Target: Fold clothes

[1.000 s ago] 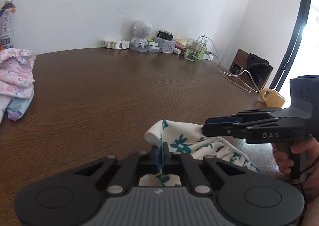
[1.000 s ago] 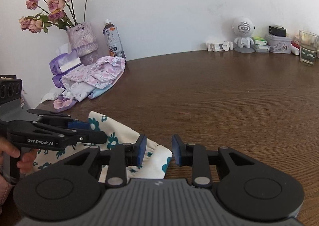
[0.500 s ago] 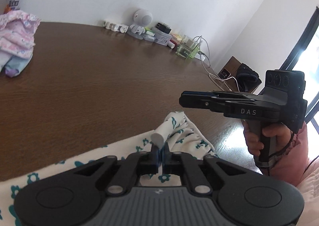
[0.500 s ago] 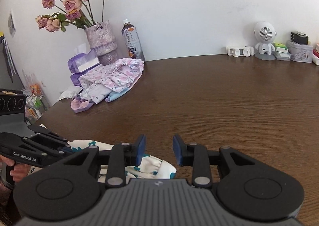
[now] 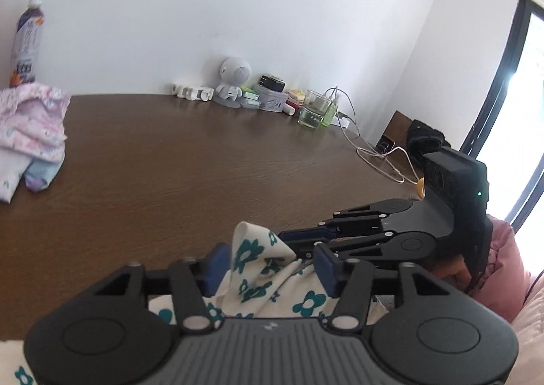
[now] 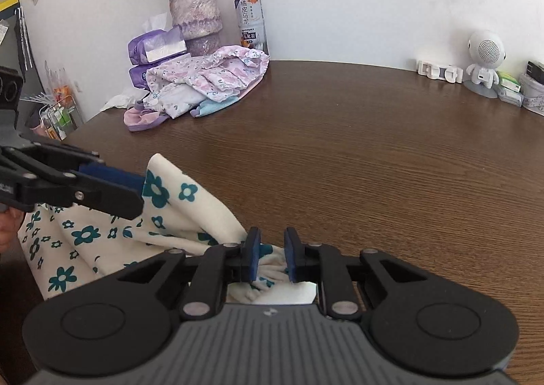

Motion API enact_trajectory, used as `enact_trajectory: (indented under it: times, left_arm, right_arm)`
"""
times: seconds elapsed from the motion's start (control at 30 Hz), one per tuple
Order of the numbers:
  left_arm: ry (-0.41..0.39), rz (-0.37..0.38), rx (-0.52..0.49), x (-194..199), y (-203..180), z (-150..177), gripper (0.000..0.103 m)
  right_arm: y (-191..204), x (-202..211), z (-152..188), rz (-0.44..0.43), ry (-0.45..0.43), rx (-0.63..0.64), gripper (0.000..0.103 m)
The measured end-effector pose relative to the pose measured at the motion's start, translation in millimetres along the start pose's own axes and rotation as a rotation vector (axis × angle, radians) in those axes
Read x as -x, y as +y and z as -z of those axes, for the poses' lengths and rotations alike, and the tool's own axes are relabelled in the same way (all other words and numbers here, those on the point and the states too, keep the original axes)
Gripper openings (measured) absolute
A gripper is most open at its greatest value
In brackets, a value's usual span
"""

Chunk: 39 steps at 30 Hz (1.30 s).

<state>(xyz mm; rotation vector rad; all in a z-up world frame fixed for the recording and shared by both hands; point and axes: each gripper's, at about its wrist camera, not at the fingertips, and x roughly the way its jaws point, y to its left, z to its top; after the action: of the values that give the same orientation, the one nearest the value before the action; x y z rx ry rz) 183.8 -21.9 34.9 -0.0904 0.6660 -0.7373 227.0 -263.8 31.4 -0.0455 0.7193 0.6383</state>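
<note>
Since 1 s ago our left gripper [image 5: 270, 266] has let go: its jaws, then pinched on the floral garment [image 6: 102, 232], now stand wide w/ a raised fold of cloth between the pads, not squeezed. Our right gripper [image 6: 270, 259] sits low at the table [image 6: 374, 164] edge, fingers part-open over the gathered waistband, not clamping it. Both point fwd across the tabletop, roughly level, tips close together. Garment lies bunched at the near edge under both tools. Far left: pile of pink clothes [image 6: 207, 79], vase [image 6: 195, 16] holding dried roses, tea bottle [image 6: 250, 19]. By the wall, a glass [image 5: 314, 109] w/ some clear liquid in it.
</note>
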Motion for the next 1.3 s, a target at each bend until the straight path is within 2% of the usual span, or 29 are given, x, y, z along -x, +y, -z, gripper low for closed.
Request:
enact_trajectory:
  times: [0.13, 0.2, 0.23, 0.27, 0.33, 0.5, 0.6, 0.63, 0.67, 0.8, 0.83, 0.9, 0.97, 1.03, 1.1, 1.17, 1.27, 1.3]
  left_arm:
    - [0.019, -0.051, -0.023, -21, 4, 0, 0.056]
    - [0.037, -0.019, -0.006, -31, 8, 1, 0.046]
    - [0.058, 0.027, 0.017, -36, 11, 1, 0.013]
    - [0.074, 0.061, 0.046, -39, 13, 1, 0.004]
    - [0.079, 0.083, 0.094, -37, 16, 1, 0.003]
    - [0.064, 0.195, 0.282, -18, 22, 0, 0.003]
    - [0.101, 0.185, 0.326, -22, 18, 7, 0.003]
    - [0.119, 0.174, 0.345, -26, 18, 11, 0.003]
    - [0.134, 0.166, 0.37, -30, 20, 14, 0.003]
    - [0.142, 0.135, 0.438, -32, 28, 23, 0.005]
    - [0.129, 0.112, 0.43, -29, 27, 24, 0.01]
    - [0.096, 0.041, 0.381, -19, 25, 24, 0.016]
    - [0.047, -0.049, 0.286, -7, 19, 22, 0.031]
    - [-0.002, -0.129, 0.186, 5, 11, 20, 0.033]
    - [-0.054, -0.127, 0.041, 13, -7, 17, 0.039]
    - [-0.102, -0.121, -0.103, 20, -26, 13, 0.051]
    - [-0.108, -0.092, -0.304, 15, -56, 13, 0.051]
    - [-0.086, -0.103, -0.351, 9, -59, 13, 0.051]
  right_arm:
    - [6, -1, 5, 0.006, -0.005, 0.02, 0.016]
    - [6, 0, 7, 0.004, -0.011, 0.023, 0.016]
    - [5, 2, 7, 0.003, -0.02, 0.014, 0.017]
    - [3, 4, 7, 0.002, -0.031, 0.004, 0.017]
    - [-2, 10, 6, 0.006, -0.057, -0.014, 0.019]
    - [-13, 32, 5, 0.053, -0.139, -0.056, 0.019]
    - [-12, 41, 4, 0.034, -0.179, -0.05, 0.02]
    - [-8, 41, 3, 0.024, -0.183, -0.04, 0.024]
    - [-5, 39, 2, 0.015, -0.177, -0.03, 0.027]
    - [10, 24, 3, 0.01, -0.126, 0.02, 0.027]
    - [14, 19, 4, 0.025, -0.106, 0.031, 0.027]
    - [19, 10, 8, 0.051, -0.076, 0.052, 0.027]
    - [22, 7, 11, 0.061, -0.065, 0.069, 0.026]
    - [25, 4, 14, 0.07, -0.054, 0.086, 0.026]
    - [28, 0, 17, 0.08, -0.043, 0.103, 0.026]
    - [31, -2, 19, 0.087, -0.036, 0.115, 0.026]
    - [33, -3, 19, 0.095, -0.034, 0.122, 0.026]
    - [33, -3, 19, 0.097, -0.035, 0.124, 0.026]
